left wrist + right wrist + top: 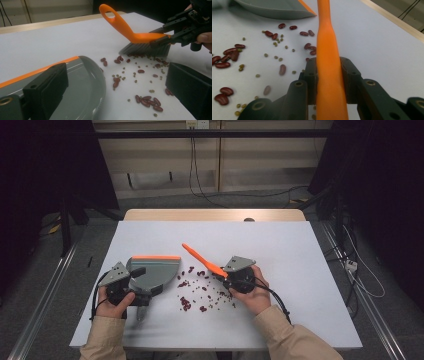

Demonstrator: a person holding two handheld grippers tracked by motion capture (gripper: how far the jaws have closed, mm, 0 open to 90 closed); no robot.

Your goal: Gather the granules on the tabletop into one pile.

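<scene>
Nearest you, your left gripper (134,296) is clamped on the handle of the grey dustpan (155,270), which lies flat on the white table (300,270). Your right gripper (226,274) is closed on the orange brush (202,260), its bristles touching the table. Scattered beans (195,295) lie between the dustpan and brush.

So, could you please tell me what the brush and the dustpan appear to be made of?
The brush looks like moulded plastic: a smooth, glossy orange handle with a hanging hole, and fine grey bristles, probably synthetic. The dustpan seems to be hard grey plastic with a soft sheen; the orange strip along its straight edge may be rubber, though that cannot be confirmed.
</scene>
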